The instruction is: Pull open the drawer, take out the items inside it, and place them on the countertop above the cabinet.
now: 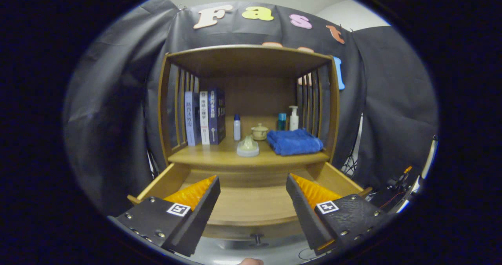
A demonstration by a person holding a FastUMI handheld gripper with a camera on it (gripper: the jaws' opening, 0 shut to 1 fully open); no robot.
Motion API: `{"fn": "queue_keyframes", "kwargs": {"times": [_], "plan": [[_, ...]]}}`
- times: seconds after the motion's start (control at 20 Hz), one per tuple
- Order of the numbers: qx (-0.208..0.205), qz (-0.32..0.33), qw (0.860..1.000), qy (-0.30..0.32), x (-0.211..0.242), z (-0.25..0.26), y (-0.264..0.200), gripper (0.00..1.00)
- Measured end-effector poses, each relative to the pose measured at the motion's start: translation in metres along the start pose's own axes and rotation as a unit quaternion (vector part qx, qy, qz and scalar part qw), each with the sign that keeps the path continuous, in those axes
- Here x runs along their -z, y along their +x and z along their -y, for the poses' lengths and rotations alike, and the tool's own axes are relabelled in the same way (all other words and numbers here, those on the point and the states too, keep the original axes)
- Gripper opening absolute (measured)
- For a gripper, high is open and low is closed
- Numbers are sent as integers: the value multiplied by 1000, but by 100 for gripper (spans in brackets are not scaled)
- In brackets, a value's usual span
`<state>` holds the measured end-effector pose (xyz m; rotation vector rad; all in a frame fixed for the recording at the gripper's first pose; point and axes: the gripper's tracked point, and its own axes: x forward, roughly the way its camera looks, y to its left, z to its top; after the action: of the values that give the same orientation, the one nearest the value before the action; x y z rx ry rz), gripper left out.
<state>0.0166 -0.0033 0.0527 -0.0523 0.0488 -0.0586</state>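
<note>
Drawer [251,202] pulled open | tongs [253,190] spread wide – level above it

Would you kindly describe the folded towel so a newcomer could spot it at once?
On the wooden cabinet, look along the countertop above the open drawer, beyond the open gripper. The blue towel lies folded at its right end, the only soft cloth among bottles and books.

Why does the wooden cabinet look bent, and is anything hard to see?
Gripper view: the fisheye lens bows the cabinet posts outward; the shelf's underside is shadowed; books and blue towel stay fairly sharp; the open gripper hangs over the pulled-out drawer.
</note>
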Motion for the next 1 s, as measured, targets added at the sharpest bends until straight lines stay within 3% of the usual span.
{"fn": "queue_keyframes", "kwargs": {"times": [0.25, 0.3, 0.55, 1.0], "plan": [[-13, -7, 1000, 13, 56, -2, 4, 100], [-13, 23, 999, 25, 50, -1, 3, 100], [-22, 42, 998, 43, 52, 6, -13, 98], [1, -38, 998, 44, 139, 19, -30, 99]]}}
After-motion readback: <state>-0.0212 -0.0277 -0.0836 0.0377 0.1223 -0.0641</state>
